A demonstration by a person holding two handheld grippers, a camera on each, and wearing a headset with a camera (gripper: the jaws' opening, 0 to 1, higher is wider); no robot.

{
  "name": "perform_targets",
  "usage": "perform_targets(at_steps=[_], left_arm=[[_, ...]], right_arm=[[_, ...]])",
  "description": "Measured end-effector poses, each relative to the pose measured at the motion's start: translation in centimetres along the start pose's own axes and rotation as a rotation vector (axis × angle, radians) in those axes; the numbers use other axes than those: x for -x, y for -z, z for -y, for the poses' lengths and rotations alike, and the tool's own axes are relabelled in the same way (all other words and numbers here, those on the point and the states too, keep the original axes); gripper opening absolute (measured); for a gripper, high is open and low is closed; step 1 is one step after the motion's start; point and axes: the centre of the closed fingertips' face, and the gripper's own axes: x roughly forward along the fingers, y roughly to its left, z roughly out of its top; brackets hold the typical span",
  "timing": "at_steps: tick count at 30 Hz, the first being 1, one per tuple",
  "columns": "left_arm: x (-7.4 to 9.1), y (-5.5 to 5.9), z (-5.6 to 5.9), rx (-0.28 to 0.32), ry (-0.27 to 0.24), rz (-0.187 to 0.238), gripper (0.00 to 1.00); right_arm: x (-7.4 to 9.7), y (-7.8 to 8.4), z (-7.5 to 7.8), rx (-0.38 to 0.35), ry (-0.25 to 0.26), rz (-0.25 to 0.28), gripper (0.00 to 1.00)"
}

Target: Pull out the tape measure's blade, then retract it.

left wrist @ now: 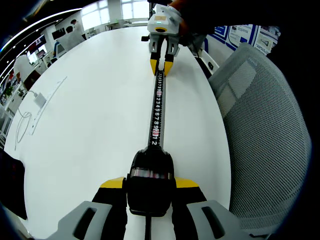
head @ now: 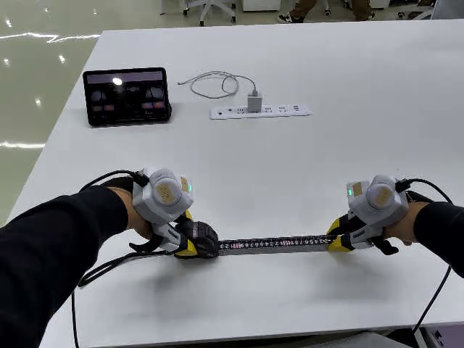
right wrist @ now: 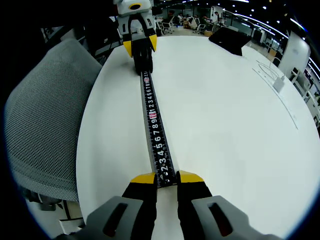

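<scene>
Clamped in left gripper (head: pixel 190 244), yellow-tipped jaws tight: rounded black tape measure case (head: pixel 204 238). Pinched flat by right gripper (head: pixel 338 243): end of thin, numbered blade (head: pixel 275 244), stretched straight between both across smooth white table (head: pixel 290 167).

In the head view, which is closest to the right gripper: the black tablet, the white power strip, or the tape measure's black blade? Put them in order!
1. Black tape measure blade: its end is held in the right gripper.
2. White power strip: farther back, mid-table.
3. Black tablet: farthest, back left.
</scene>
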Motion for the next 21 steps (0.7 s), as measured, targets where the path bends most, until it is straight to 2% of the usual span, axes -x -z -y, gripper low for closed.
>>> perform_targets(at_steps=[21], left_arm=[[0.0, -0.08, -0.04, 0.002, -0.001, 0.001, 0.3]], right_arm=[[0.12, 0.23, -0.08, -0.002, 0.002, -0.01, 0.1]])
